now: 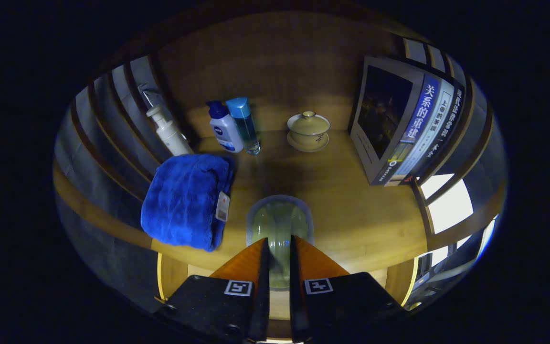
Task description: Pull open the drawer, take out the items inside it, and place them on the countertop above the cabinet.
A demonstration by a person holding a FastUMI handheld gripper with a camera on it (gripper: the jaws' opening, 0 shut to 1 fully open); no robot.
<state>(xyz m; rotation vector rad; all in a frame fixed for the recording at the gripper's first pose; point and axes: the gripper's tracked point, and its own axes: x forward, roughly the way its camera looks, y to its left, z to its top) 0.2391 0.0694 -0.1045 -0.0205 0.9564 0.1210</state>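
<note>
counter: broad wooden counter (351,215), smooth and yellowish with a soft sheen; it lies ahead of and below the gripper, and its front edge runs crosswise just beyond the fingers.
books: upright row of glossy books (399,124) at the right back of the counter, spines facing the middle.
towel: folded deep-blue plush towel (184,200) with a small hanging tag, lying left of the fingers near the front edge.
held item: pale green translucent glass cup (279,224), rounded and smooth, between the fingers and reaching just ahead of them over the front part of the counter; whether its base touches the wood I cannot tell.
gripper: gripper (279,248) clenched on the cup, both fingers pressing its sides, long axis pointing straight toward the back wall.
back row: white pump bottle (170,131), white bottle with dark blue cap (225,129), clear blue-capped bottle (245,126), cream ceramic lidded tea bowl on a saucer (308,130).
next move, as judged: lower onto the bare wood straight ahead, right of the towel.
</note>
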